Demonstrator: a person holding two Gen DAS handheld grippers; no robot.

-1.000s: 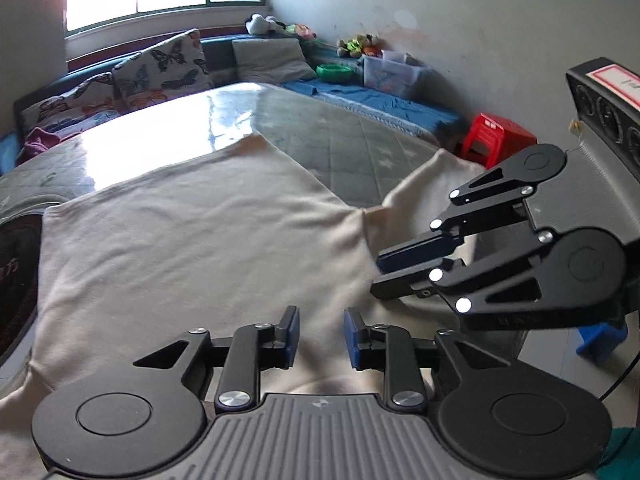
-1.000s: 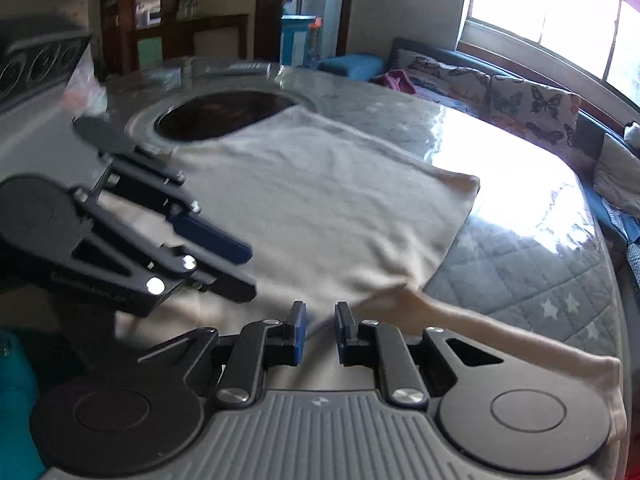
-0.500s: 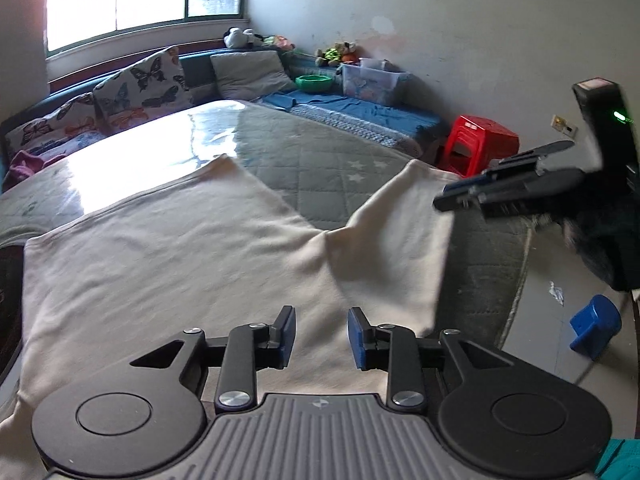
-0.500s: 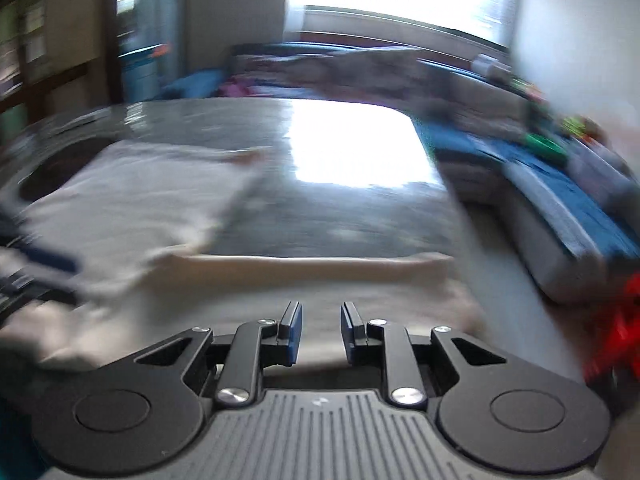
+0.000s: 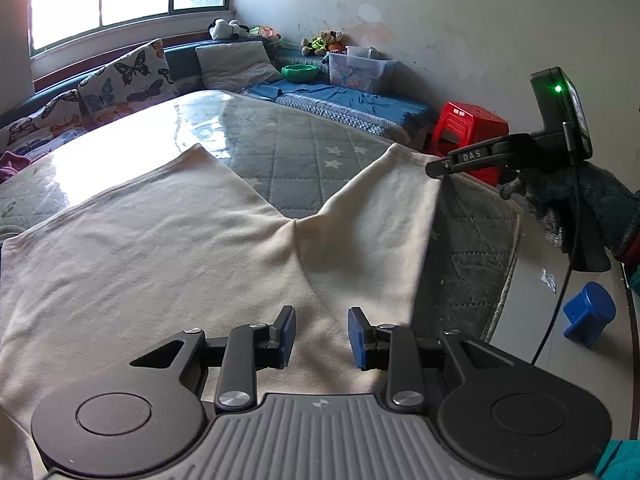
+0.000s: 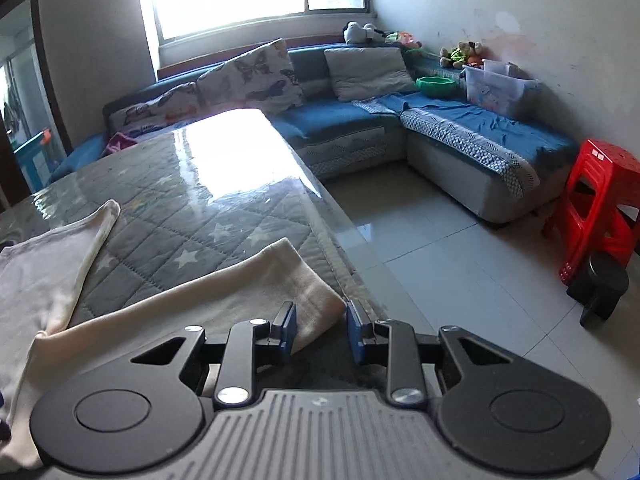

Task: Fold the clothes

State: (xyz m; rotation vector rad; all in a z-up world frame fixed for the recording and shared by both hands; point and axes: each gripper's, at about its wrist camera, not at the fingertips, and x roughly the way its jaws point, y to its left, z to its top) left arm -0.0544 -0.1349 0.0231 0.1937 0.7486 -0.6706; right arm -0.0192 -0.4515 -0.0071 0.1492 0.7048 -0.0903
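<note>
Two grippers sit low over one cream shirt [image 5: 160,248], spread flat on the table [image 5: 280,152]. No fold is made yet, so nearly all the work is left. The left gripper [image 5: 322,338] has its fingers apart, holding nothing, with the shirt body right under and past them. The right gripper [image 6: 321,330] is closing its fingers; the sleeve end [image 6: 304,284] lies between them, not pinched yet. Farther off, the shirt looks soft, plain and a bit wrinkly.

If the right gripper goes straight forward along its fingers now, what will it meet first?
Most likely the sleeve cuff of the cream shirt, lying between the closing jaws of the right gripper, near the table edge. Depth is uncertain.
</note>
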